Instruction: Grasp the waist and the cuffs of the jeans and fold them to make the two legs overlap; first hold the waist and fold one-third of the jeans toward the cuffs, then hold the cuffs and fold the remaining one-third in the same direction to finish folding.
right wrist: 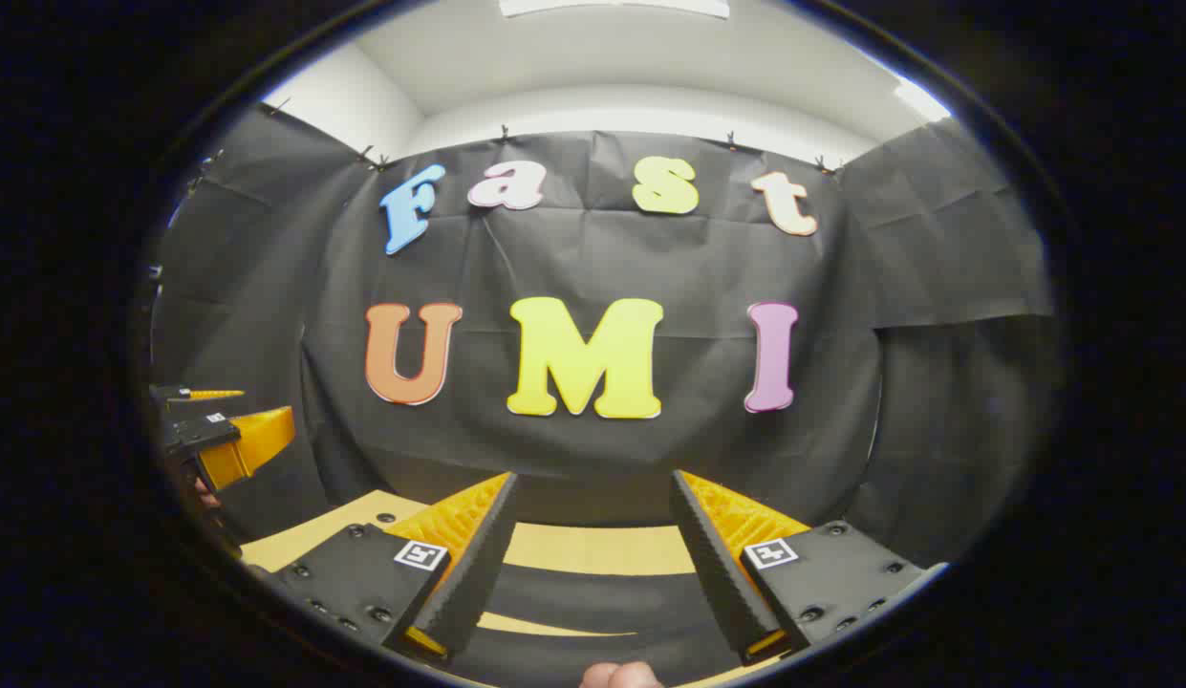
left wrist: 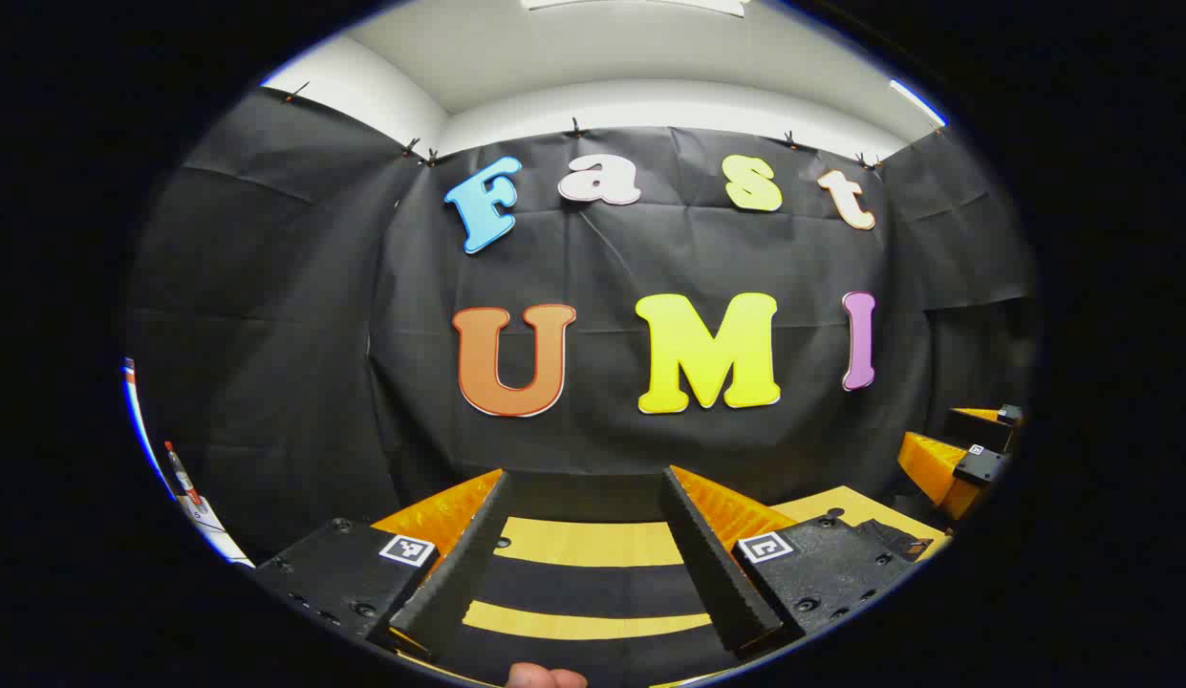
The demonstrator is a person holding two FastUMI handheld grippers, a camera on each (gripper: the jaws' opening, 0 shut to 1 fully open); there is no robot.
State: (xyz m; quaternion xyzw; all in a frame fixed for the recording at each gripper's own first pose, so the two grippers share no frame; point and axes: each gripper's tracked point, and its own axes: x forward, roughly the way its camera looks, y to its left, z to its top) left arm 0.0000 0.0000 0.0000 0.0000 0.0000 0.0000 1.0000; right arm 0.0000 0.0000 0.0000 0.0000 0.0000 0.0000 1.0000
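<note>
My left gripper (left wrist: 585, 475) is open, fingers spread wide, with nothing between them. It points level at the booth wall over a yellow table (left wrist: 593, 543). A dark cloth band (left wrist: 583, 583) crosses the table under the fingers, and a dark piece with a small tag (left wrist: 889, 540) lies at the right; these look like the jeans, but I cannot tell for sure. My right gripper (right wrist: 593, 475) is open too and holds nothing, with a similar dark band (right wrist: 593, 592) beneath it. Each gripper shows in the other's view, the right gripper (left wrist: 927, 428) at the right edge and the left gripper (right wrist: 266, 403) at the left edge.
The black cloth wall closes the booth behind the table and on both sides. A person's thumb shows at the bottom of the left gripper view (left wrist: 545, 677) and of the right gripper view (right wrist: 621, 675). A red and white object (left wrist: 186, 487) stands at the far left.
</note>
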